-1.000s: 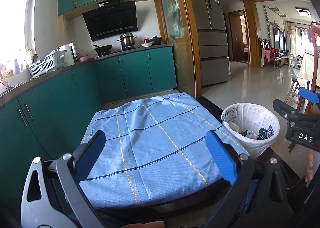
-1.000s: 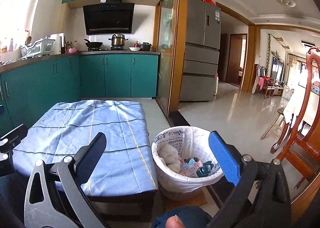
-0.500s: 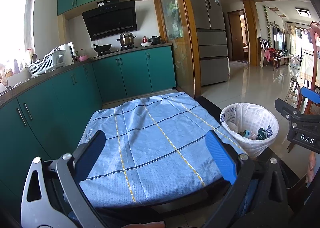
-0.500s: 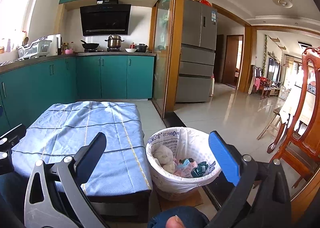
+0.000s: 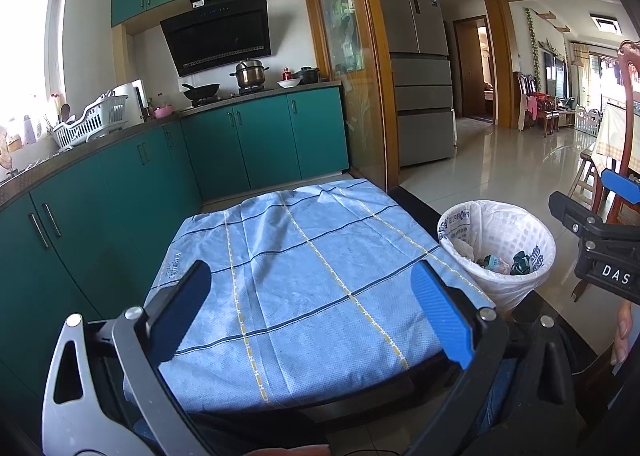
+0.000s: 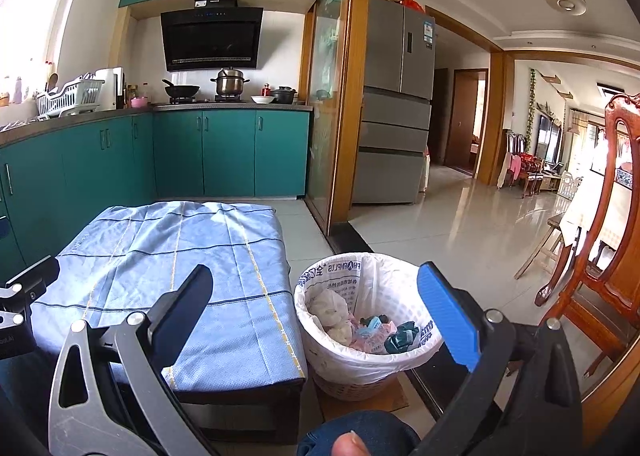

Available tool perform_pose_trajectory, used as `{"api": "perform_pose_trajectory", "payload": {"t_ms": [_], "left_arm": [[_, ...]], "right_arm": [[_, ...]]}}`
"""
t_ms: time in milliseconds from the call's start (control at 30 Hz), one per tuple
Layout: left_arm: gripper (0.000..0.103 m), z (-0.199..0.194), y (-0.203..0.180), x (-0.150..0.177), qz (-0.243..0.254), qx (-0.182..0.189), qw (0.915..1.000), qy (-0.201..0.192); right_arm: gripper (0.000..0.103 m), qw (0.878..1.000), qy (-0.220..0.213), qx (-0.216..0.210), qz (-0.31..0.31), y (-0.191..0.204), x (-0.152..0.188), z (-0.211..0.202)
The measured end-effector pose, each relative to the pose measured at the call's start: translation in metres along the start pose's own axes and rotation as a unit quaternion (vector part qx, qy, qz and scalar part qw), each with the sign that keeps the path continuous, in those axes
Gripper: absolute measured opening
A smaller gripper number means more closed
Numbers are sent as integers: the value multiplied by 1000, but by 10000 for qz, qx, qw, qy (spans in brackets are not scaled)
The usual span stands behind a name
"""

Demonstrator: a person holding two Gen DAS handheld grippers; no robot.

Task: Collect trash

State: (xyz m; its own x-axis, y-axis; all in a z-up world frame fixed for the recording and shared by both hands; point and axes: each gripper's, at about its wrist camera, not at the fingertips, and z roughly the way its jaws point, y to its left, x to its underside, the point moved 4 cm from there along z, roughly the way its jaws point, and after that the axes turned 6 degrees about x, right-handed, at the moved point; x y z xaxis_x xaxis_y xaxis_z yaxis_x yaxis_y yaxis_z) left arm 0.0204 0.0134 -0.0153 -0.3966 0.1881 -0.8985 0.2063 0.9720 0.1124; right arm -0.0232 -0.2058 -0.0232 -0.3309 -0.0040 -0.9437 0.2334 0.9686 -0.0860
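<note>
Trash basket (image 6: 372,364), liner lettered "PHONPLUS"

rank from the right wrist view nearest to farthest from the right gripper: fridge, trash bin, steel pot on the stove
1. trash bin, on the floor just ahead of the right gripper, beside the table.
2. fridge, right of the glass partition.
3. steel pot, on the stove at the back wall.

The right gripper (image 5: 608,252) reads "DAS"; other print is illegible.
</note>
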Motion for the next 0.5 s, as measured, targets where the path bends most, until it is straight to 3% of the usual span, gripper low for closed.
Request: {"api": "perform_pose_trajectory", "payload": {"t_ms": [500], "left_arm": [[100, 10, -3, 3, -8, 56, 9999, 83]], "right_arm": [[100, 9999, 75, 42, 57, -5, -3, 9]]}}
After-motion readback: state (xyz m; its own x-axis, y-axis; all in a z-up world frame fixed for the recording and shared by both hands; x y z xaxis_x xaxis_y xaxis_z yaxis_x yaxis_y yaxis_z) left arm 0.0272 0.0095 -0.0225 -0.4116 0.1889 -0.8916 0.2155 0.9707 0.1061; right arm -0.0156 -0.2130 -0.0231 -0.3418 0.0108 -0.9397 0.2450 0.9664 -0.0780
